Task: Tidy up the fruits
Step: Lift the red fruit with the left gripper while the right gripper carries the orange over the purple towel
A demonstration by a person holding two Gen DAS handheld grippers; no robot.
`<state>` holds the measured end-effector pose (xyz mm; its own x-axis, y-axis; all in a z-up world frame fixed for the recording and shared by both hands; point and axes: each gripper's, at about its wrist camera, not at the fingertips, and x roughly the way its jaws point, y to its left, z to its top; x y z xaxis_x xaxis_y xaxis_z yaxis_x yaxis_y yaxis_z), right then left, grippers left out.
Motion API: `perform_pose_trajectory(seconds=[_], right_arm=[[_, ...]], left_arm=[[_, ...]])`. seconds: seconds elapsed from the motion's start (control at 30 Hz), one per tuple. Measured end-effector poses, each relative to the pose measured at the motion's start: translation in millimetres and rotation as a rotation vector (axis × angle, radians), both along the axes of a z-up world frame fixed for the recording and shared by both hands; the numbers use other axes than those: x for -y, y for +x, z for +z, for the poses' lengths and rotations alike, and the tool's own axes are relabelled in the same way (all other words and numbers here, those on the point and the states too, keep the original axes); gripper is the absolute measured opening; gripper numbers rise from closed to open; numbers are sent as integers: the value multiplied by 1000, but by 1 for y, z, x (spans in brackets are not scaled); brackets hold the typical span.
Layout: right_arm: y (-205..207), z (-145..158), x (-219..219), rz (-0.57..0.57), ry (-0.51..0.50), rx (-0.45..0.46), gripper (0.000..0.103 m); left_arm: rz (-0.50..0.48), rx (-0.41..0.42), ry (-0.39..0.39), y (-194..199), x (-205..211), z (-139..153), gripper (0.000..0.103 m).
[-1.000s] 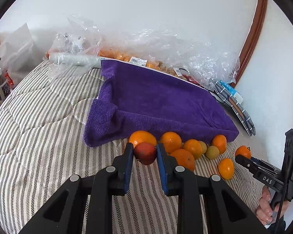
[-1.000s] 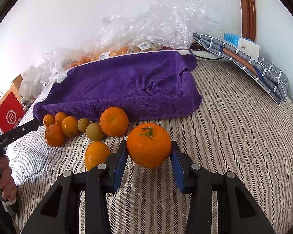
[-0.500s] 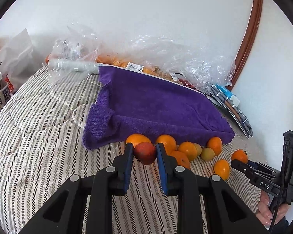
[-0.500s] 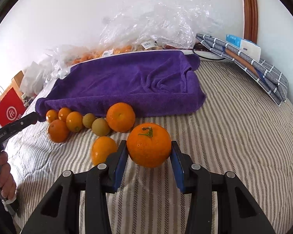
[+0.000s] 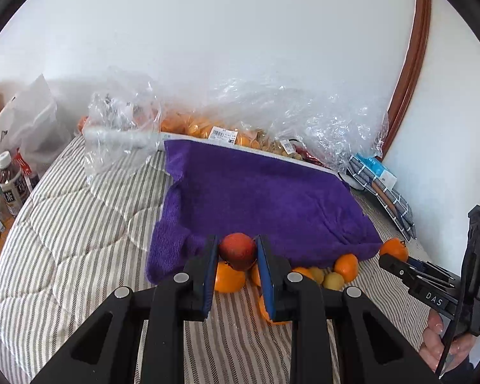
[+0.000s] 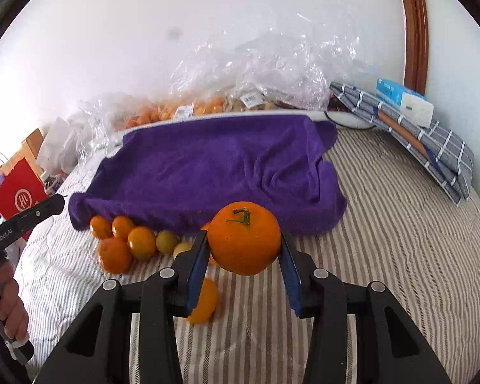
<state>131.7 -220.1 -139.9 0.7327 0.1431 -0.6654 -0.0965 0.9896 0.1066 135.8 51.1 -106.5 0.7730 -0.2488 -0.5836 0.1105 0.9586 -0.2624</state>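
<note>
My left gripper (image 5: 236, 252) is shut on a small red fruit (image 5: 237, 250), held above the striped bed. My right gripper (image 6: 244, 244) is shut on a large orange (image 6: 244, 241) with a green stem. Below them a row of loose oranges (image 6: 141, 242) and small yellow-green fruits (image 6: 167, 241) lies along the front edge of a purple towel (image 6: 214, 163) draped over a tray. In the left wrist view the same towel (image 5: 259, 201) shows, with the right gripper (image 5: 396, 257) and its orange (image 5: 393, 249) at the far right.
Clear plastic bags of fruit (image 5: 240, 121) line the wall behind the towel. A folded checked cloth (image 6: 425, 137) with a tissue pack lies at the right. Bottles (image 5: 11, 185) and a red bag (image 6: 19, 195) stand off the bed's left side. A hand (image 6: 8, 300) grips the left tool.
Both grippers have risen with their fruit, so the loose fruits and the towel now sit lower and farther off in both views. The grips are unchanged.
</note>
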Motion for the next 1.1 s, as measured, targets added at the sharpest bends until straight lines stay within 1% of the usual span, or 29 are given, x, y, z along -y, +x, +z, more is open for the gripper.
perform_pose_trajectory(seconds=[0.1, 0.23, 0.37, 0.5, 0.77, 0.9, 1.0, 1.1], right_arm=[[10, 13, 1, -3, 3, 20, 43], [24, 27, 2, -3, -14, 54, 43], [44, 34, 6, -6, -5, 65, 43], [65, 34, 11, -6, 0, 80, 43], [111, 23, 23, -26, 4, 90, 43], [128, 13, 28, -25, 0, 73, 43], [136, 2, 28, -22, -9, 62, 43], [141, -9, 26, -17, -19, 44, 43]], left_arm=[[5, 15, 18, 14, 1, 17, 23], [17, 36, 11, 34, 0, 33, 23], [25, 35, -4, 57, 1, 36, 23], [28, 24, 10, 80, 8, 35, 23], [27, -1, 44, 119, 27, 19, 23], [25, -33, 54, 130, 32, 3, 23], [28, -74, 80, 136, 36, -10, 23], [20, -85, 82, 138, 36, -18, 23]])
